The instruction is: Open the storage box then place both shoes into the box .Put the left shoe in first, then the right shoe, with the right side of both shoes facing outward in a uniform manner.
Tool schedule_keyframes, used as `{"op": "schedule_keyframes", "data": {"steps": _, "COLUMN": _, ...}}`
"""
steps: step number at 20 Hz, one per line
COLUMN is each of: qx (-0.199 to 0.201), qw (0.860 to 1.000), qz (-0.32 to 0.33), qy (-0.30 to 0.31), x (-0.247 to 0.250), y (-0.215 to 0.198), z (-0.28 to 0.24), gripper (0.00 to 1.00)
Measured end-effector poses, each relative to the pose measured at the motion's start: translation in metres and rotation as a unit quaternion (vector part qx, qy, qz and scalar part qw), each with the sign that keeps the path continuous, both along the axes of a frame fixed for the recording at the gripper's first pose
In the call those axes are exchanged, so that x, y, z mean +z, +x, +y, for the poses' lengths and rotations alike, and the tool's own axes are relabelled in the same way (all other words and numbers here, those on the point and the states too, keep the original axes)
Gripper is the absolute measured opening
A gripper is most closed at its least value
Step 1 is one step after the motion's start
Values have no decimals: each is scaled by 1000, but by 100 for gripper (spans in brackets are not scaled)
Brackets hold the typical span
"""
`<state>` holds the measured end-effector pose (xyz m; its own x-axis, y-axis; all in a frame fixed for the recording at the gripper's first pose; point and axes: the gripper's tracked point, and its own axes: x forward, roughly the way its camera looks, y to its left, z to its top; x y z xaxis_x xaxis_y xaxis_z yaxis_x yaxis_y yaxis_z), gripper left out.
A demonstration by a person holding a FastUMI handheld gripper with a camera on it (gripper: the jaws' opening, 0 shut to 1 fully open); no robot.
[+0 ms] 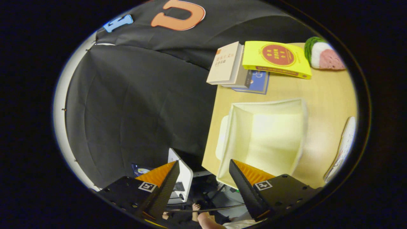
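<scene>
The storage box is a pale cream fabric box with its top open and nothing visible inside. It stands on the wooden table, just ahead of and beyond my right finger. A pale flat piece, maybe its lid, sticks out from under the box on the side toward the table edge. My gripper is open, tilted, and hovers over the table's edge with nothing between its fingers. One fingertip overlaps the box's near corner in the view. No shoe can be made out.
Stacked books, a yellow book and a blue one lie beyond the box. A green, white and pink plush toy sits at the far corner. A white patterned object lies beside the box. A laptop is below the table.
</scene>
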<state>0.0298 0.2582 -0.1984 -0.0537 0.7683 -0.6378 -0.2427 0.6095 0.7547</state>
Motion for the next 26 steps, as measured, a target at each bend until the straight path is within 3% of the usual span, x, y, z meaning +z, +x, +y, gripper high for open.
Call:
{"op": "schedule_keyframes", "data": {"steps": 10, "qx": -61, "qw": 995, "qz": -1, "qy": -83, "x": -78, "y": 21, "z": -186, "gripper": 96}}
{"op": "schedule_keyframes", "data": {"steps": 15, "qx": -56, "qw": 983, "qz": -19, "qy": -172, "x": -127, "y": 20, "z": -260, "gripper": 96}}
{"op": "schedule_keyframes", "data": {"steps": 17, "qx": -74, "qw": 976, "qz": -32, "qy": -204, "x": -144, "y": 29, "z": -281, "gripper": 95}}
{"op": "schedule_keyframes", "data": {"steps": 26, "qx": -30, "qw": 954, "qz": -31, "qy": -297, "x": -200, "y": 12, "z": -334, "gripper": 91}}
